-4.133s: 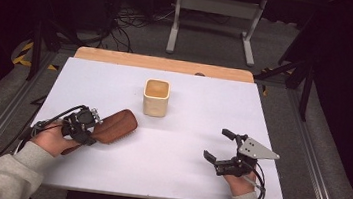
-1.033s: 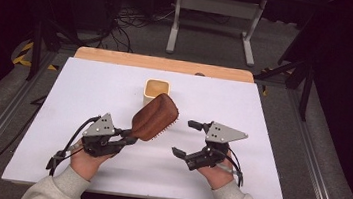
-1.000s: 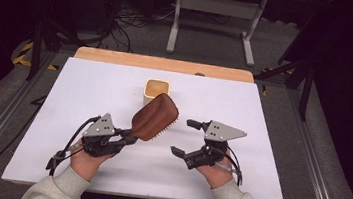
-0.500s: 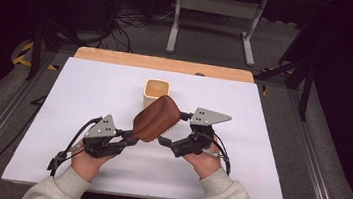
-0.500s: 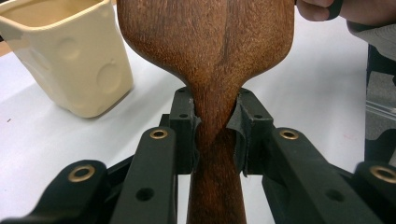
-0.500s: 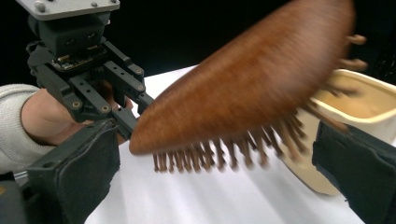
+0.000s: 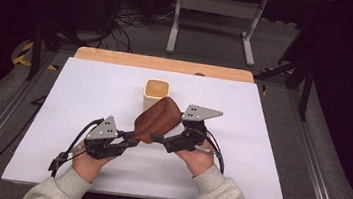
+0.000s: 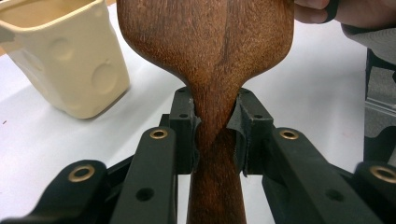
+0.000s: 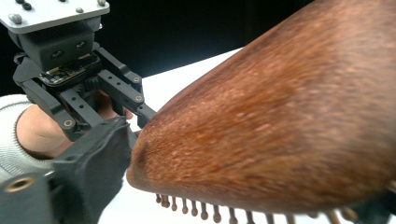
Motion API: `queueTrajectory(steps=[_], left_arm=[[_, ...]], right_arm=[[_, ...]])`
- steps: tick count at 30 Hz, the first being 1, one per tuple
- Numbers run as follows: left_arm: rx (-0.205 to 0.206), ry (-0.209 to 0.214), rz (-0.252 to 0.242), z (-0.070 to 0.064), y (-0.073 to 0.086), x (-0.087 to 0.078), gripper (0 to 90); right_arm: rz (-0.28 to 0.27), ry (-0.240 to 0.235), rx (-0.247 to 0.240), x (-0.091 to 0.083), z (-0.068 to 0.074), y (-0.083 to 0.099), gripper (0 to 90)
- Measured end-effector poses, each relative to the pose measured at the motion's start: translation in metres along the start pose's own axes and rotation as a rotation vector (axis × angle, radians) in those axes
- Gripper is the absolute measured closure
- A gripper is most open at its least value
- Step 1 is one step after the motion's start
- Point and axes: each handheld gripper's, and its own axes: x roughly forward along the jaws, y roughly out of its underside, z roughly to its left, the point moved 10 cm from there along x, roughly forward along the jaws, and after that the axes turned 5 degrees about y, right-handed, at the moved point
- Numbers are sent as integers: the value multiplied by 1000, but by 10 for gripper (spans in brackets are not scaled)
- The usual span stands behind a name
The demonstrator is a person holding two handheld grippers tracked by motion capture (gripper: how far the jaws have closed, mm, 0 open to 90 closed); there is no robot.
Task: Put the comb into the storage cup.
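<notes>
Your right gripper has closed in, jaws now around the wooden hairbrush your left gripper clamps above the white table, dark room behind.

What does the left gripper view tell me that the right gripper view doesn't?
The left gripper view shows the left gripper with its jaws clamped on the neck of the wooden hairbrush, and a cream cup beside it. The right gripper view shows the brush's row of pins under the head, and the right gripper's dark jaw pad at the head's edge. Both show the brown wooden brush above the white table.
</notes>
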Motion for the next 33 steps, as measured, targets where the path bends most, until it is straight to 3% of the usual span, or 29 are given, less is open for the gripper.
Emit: queueTrajectory(steps=[10, 19, 28, 33], left_arm=[[18, -12, 28, -1, 3, 4, 732], [51, -29, 74, -3, 9, 12, 740], [55, -24, 77, -3, 10, 13, 733], [46, -12, 67, -3, 9, 13, 725]], right_arm=[[-7, -20, 59, -6, -1, -2, 273], [0, -76, 51, -10, 8, -8, 465], [6, -134, 39, -13, 19, -15, 566], [24, -132, -10, -12, 26, -20, 596]])
